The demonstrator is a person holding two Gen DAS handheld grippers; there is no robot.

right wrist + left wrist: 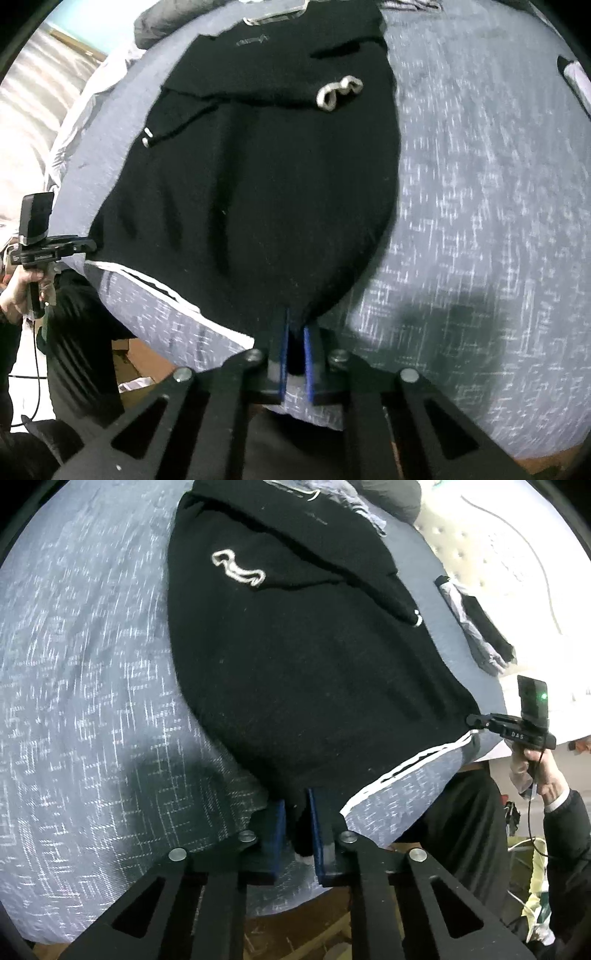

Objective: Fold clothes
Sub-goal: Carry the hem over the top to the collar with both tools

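Left wrist view: black sweater lies spread on the grey bedspread, white-striped hem nearest. Left gripper pinches one hem corner; right gripper is clamped on the other. Judged soft, thick and limp, not slippery; hem corners and shoulders suit gripping. Readable: "DAS" on a gripper body; the chest's white embroidery is illegible.
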